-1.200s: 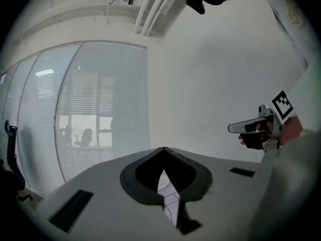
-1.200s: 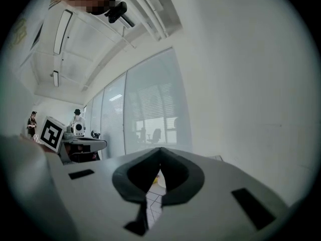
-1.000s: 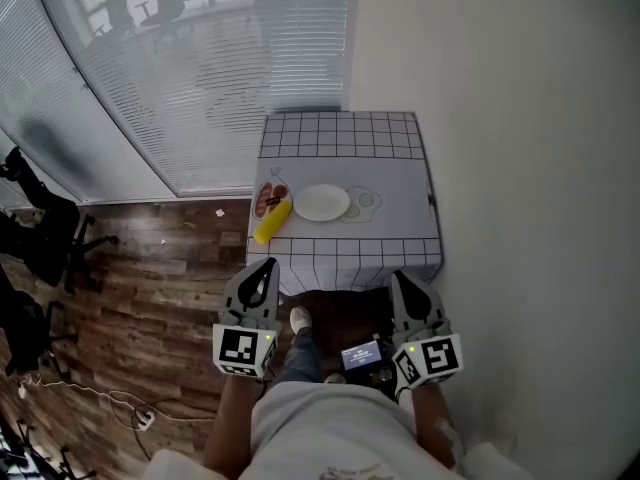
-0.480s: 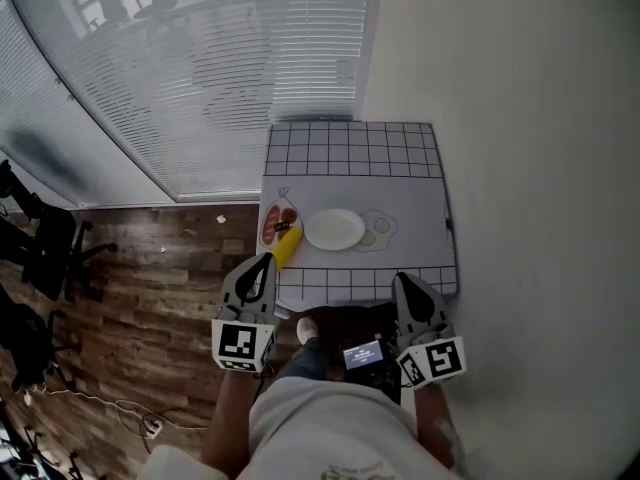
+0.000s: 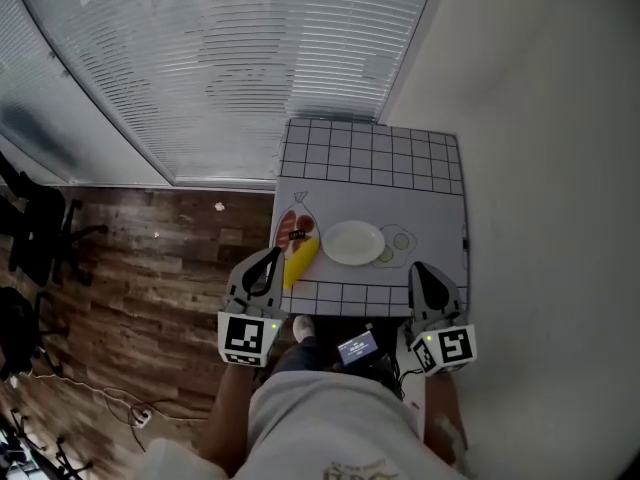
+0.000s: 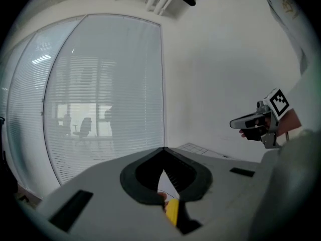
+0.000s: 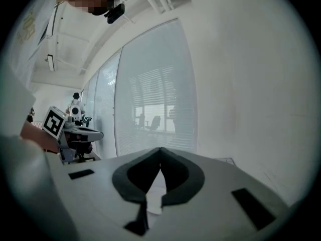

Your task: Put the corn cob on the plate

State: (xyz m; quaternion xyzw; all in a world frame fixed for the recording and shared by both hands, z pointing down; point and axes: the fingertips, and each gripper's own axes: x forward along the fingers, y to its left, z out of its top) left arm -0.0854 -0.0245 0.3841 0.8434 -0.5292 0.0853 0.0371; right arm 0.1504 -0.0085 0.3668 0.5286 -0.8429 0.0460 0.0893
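A yellow corn cob (image 5: 301, 259) lies on the left part of a small table (image 5: 400, 168) covered with a white grid-patterned cloth. Just right of it sits an empty white plate (image 5: 353, 241). My left gripper (image 5: 272, 255) is shut and empty, its tip at the table's near left edge, close to the cob. In the left gripper view a bit of the yellow cob (image 6: 172, 209) shows through the gap behind the closed jaws. My right gripper (image 5: 422, 268) is also shut and empty, at the table's near right edge.
A packet with red contents (image 5: 293, 227) lies beside the cob. A fried-egg print (image 5: 398, 240) marks the cloth right of the plate. Window blinds (image 5: 220, 58) stand behind the table, a white wall (image 5: 540, 148) at the right, wooden floor (image 5: 150, 258) at the left.
Both grippers have moved forward to the table's near edge, staying shut. The table, cob and plate now appear closer in the head view.
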